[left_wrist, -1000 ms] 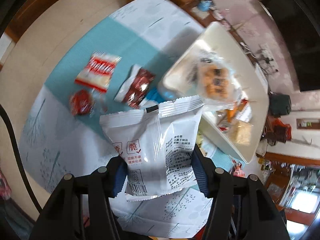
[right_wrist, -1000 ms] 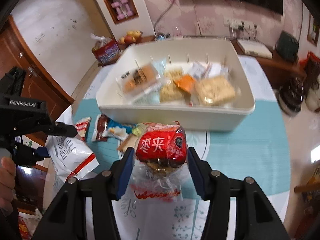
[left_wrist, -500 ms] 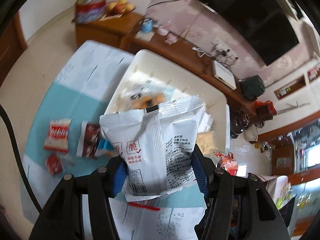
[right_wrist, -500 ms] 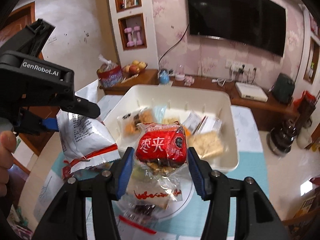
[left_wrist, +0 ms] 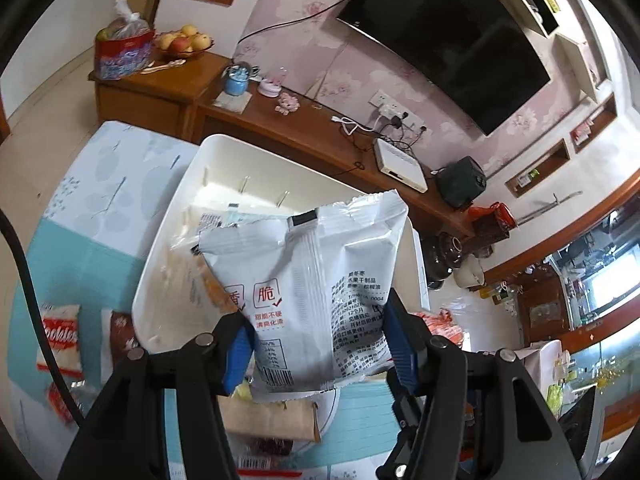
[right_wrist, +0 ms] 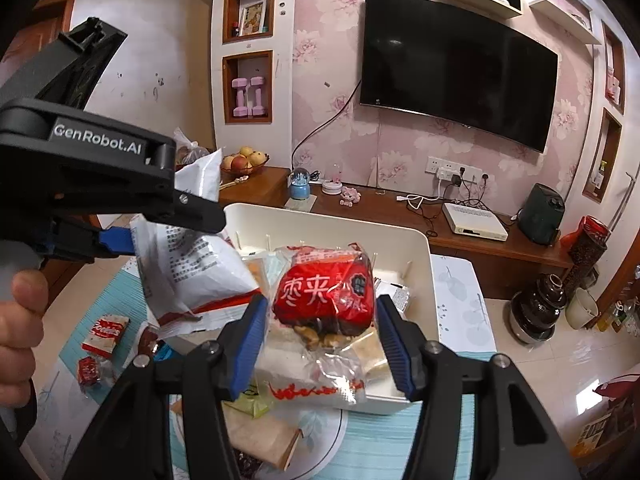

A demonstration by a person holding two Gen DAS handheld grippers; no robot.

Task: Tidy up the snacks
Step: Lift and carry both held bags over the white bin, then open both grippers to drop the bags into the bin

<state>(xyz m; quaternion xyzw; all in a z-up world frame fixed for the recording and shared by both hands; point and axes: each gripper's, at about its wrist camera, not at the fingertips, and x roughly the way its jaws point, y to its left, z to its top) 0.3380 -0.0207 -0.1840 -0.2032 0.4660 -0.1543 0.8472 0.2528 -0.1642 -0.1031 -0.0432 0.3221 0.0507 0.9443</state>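
Left gripper (left_wrist: pixel 316 344) I keep clamped on white pouch (left_wrist: pixel 308 288); right gripper (right_wrist: pixel 318 340), jaws just easing wider, grips red-wrapped snack (right_wrist: pixel 324 296); white bin (right_wrist: pixel 420 280) ahead.

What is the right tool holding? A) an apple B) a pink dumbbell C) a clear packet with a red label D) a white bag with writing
C: the right tool is clamped on the clear packet with the red label, above the white bin; the white bag is in the left tool.
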